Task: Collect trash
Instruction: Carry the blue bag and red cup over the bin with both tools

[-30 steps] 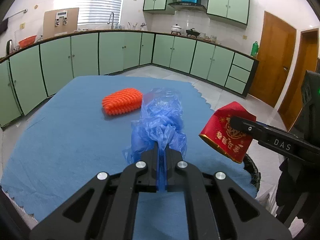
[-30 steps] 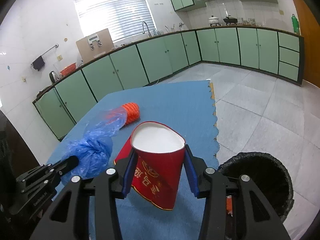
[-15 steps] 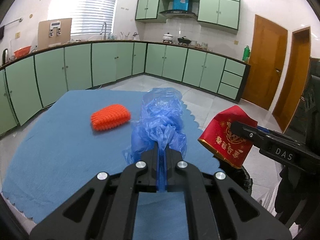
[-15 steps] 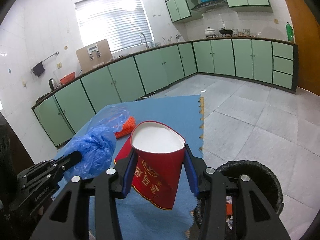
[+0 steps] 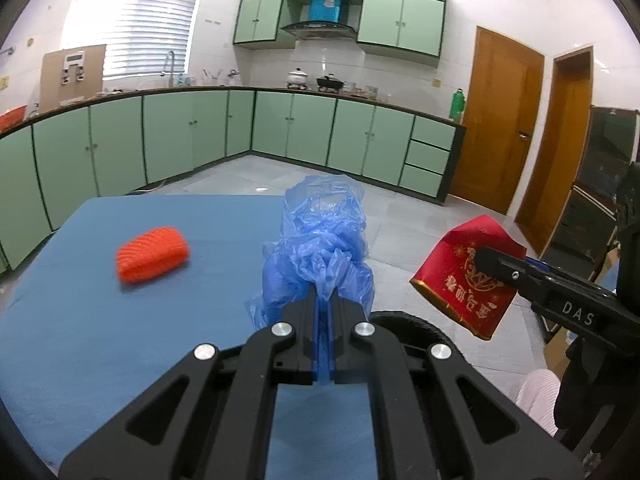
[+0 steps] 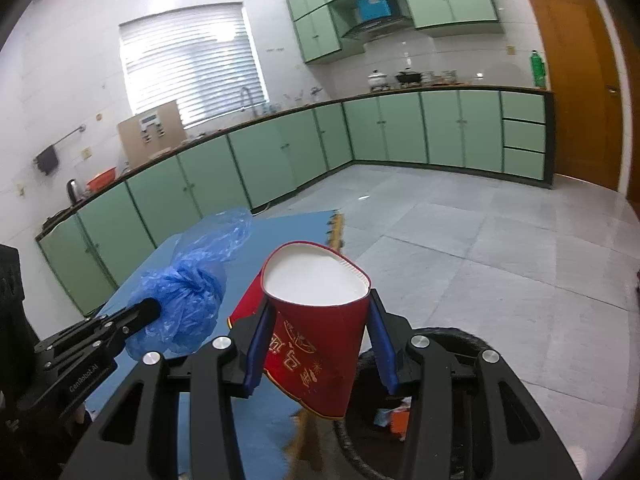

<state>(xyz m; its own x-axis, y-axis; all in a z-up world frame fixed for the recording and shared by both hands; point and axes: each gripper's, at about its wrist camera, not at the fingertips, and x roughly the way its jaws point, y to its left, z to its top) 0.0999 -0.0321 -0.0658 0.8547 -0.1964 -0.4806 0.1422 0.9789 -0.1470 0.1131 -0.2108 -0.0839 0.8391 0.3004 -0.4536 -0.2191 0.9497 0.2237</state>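
While an orange ridged object [image 5: 152,255] lies alone on the blue mat [image 5: 80,320] at the left, the left gripper [image 5: 323,300] is pinched fully shut on a crumpled blue plastic bag [image 5: 320,248] — the film is caught between its jaws and billows up and forward past the fingertips, clear of the mat. Just right of it, near the mat's edge, the rim of a black trash bin [image 6: 460,338] shows low behind both tools, with scraps inside. Further right, the right gripper [image 6: 316,320] stands partly open and clamped on a squashed red paper cup [image 6: 320,336] — its blue pads [image 6: 256,352] press the cup's two sides, the white mouth tilts up and away, and the cup hangs over the near rim of the bin.
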